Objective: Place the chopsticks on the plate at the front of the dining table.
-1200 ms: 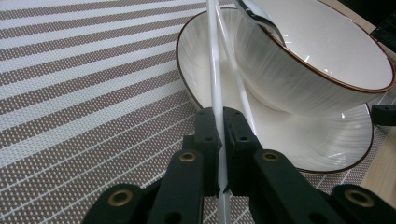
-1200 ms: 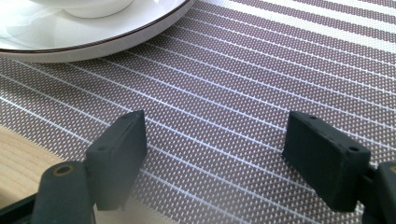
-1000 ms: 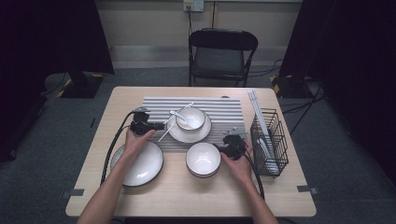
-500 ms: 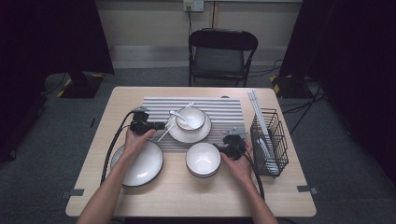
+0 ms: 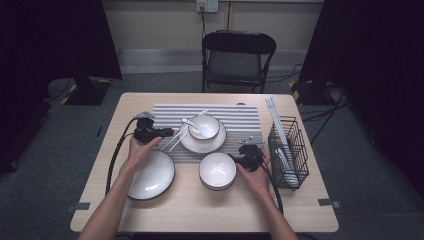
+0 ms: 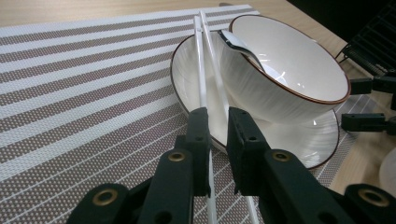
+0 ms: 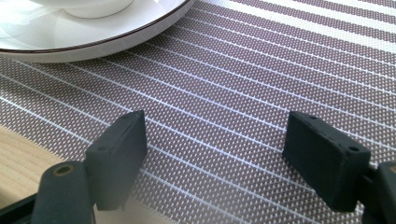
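Left tool point(image 6: 217, 119) just opening, slack around chopsticks point(image 6: 201, 56) propped on plate point(image 6: 322, 140); right tool point(image 7: 215, 135) released, empty. Draw left tool straight back without nudging either stick.

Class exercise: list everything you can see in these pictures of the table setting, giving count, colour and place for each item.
table: one, light wood, centre of the room
placemat: one, brown-and-white striped, far middle of the table
chopsticks: two, white, leaning on the saucer's rim
saucer: one, white with dark rim, on the placemat
small bowl: one, white, on the saucer
spoon: one, white, resting in the small bowl
plate: one, white, near left
bowl: one, white, near middle
wire basket: one, black, right edge
chair: one, black, beyond the table
left gripper: black, jaws just opening, chopsticks between them
right gripper: black, open above the placemat
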Action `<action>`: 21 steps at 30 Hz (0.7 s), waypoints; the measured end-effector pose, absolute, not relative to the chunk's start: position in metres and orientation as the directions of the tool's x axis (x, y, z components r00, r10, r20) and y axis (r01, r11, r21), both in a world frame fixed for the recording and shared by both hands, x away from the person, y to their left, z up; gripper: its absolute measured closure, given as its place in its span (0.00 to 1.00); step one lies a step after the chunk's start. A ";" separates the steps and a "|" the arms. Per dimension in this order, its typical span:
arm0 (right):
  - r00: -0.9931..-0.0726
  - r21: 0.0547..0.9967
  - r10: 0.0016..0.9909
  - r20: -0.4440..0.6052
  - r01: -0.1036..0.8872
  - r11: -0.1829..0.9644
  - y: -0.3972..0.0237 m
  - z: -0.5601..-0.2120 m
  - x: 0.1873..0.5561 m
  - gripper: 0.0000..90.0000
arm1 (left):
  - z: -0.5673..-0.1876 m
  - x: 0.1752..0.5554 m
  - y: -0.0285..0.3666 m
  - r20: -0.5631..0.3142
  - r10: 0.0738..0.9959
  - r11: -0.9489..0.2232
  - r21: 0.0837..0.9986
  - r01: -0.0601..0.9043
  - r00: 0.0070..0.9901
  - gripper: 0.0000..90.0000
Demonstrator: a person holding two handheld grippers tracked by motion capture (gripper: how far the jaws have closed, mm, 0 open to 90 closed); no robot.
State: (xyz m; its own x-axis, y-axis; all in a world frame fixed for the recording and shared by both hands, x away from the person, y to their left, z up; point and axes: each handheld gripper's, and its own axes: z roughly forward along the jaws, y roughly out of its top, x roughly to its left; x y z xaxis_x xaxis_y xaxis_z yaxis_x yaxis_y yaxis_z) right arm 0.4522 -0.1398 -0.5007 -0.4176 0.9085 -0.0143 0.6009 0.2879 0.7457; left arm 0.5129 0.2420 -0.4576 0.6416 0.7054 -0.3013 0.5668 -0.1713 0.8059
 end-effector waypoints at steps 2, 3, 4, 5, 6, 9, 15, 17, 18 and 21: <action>-0.417 0.746 0.909 -0.014 0.601 0.288 -0.140 -0.501 0.452 0.23 | -0.459 0.511 0.246 -0.297 0.706 -0.177 0.806 0.565 0.643 0.88; -0.417 0.746 0.909 -0.014 0.601 0.288 -0.140 -0.501 0.452 0.23 | -0.460 0.510 0.248 -0.299 0.708 -0.174 0.805 0.568 0.640 0.88; -0.418 0.746 0.909 -0.014 0.601 0.288 -0.140 -0.501 0.452 0.23 | -0.461 0.509 0.250 -0.303 0.709 -0.165 0.806 0.568 0.636 0.89; -0.417 0.746 0.909 -0.014 0.601 0.288 -0.140 -0.501 0.452 0.23 | -0.462 0.508 0.251 -0.305 0.709 -0.165 0.805 0.570 0.636 0.89; -0.417 0.746 0.909 -0.014 0.601 0.288 -0.140 -0.501 0.452 0.23 | -0.463 0.507 0.253 -0.296 0.715 -0.171 0.805 0.568 0.633 0.89; -0.417 0.745 0.909 -0.014 0.601 0.287 -0.140 -0.501 0.452 0.23 | -0.464 0.505 0.255 -0.305 0.715 -0.162 0.803 0.574 0.629 0.89; -0.417 0.745 0.909 -0.014 0.601 0.287 -0.140 -0.501 0.452 0.23 | -0.459 0.499 0.262 -0.286 0.722 -0.171 0.808 0.563 0.630 0.89; -0.418 0.746 0.909 -0.014 0.601 0.288 -0.140 -0.501 0.452 0.23 | -0.458 0.498 0.265 -0.274 0.725 -0.179 0.811 0.557 0.632 0.87; -0.417 0.746 0.909 -0.014 0.601 0.288 -0.140 -0.501 0.452 0.23 | -0.458 0.496 0.267 -0.272 0.732 -0.175 0.811 0.558 0.625 0.85; -0.417 0.745 0.909 -0.014 0.601 0.287 -0.140 -0.501 0.452 0.23 | -0.459 0.492 0.271 -0.259 0.733 -0.191 0.810 0.555 0.629 0.85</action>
State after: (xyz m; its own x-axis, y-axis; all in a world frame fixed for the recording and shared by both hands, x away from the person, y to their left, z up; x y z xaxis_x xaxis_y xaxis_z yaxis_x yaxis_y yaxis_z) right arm 0.4522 -0.1398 -0.5007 -0.4173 0.9087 -0.0137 0.6014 0.2874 0.7454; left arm 0.4920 0.2711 -0.4593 0.6294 0.7328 -0.2585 0.5547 -0.1908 0.8098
